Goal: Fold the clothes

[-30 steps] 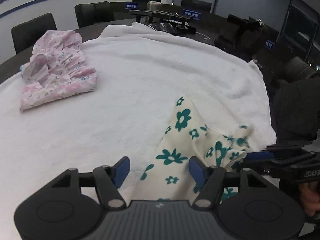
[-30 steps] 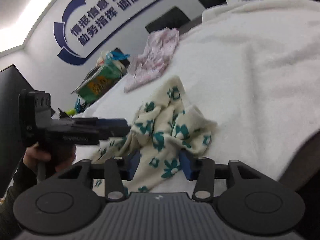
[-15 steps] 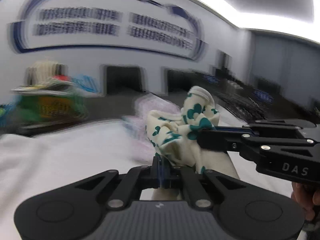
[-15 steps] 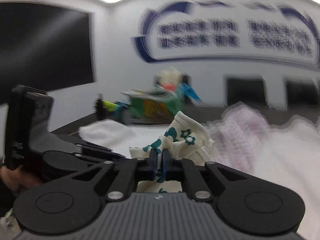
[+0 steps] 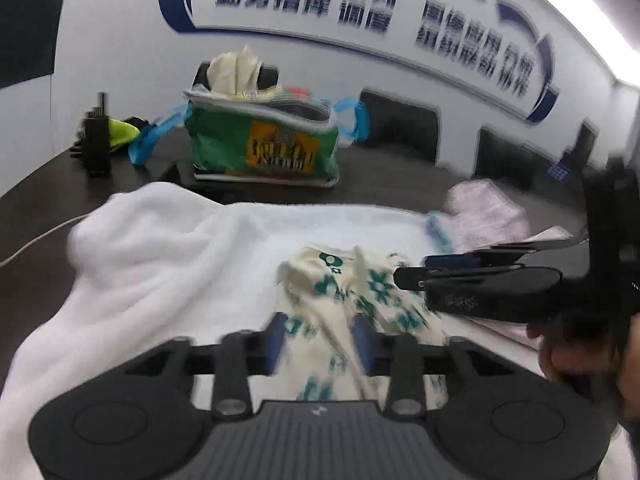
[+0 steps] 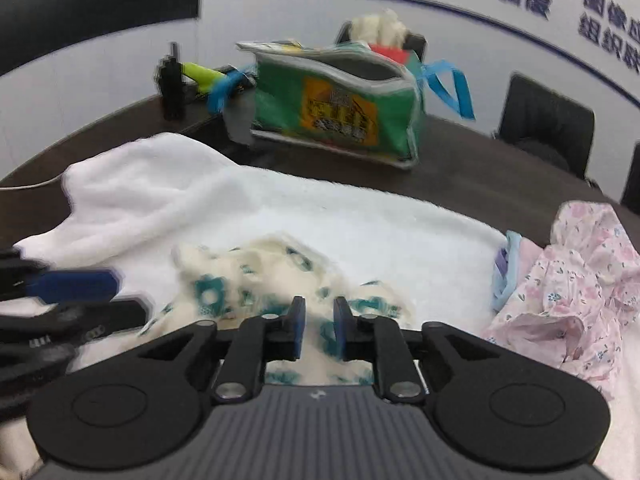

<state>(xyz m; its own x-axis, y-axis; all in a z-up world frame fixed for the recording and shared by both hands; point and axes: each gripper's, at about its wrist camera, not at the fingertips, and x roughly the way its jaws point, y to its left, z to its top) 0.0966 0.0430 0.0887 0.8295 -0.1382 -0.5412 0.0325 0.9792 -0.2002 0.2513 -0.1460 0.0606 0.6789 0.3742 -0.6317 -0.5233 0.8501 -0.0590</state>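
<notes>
A cream garment with teal flowers (image 5: pixel 360 292) lies crumpled on the white towel (image 5: pixel 180 248). My left gripper (image 5: pixel 320 336) hangs just over its near part, jaws opening, cloth showing between the blue pads but not pinched. In the right wrist view the same garment (image 6: pixel 248 276) sits under my right gripper (image 6: pixel 320 328), whose jaws are also opening with a narrow gap and no cloth squeezed. Each gripper shows in the other's view: the right gripper (image 5: pixel 416 268) in a hand at the right, the left gripper (image 6: pixel 132 296) at the left edge.
A pink floral garment (image 6: pixel 580 280) lies at the towel's right end. Behind the towel (image 6: pixel 360 232) on the dark table (image 6: pixel 480 176) stands a green bag (image 6: pixel 340 108) with blue handles, stuffed with cloth. A black device (image 6: pixel 172 80) and black chairs (image 6: pixel 548 124) stand farther back.
A second ago both grippers closed on the floral garment and lifted it while swinging toward the lettered wall. Now both have let go and it lies in a heap on the towel.
</notes>
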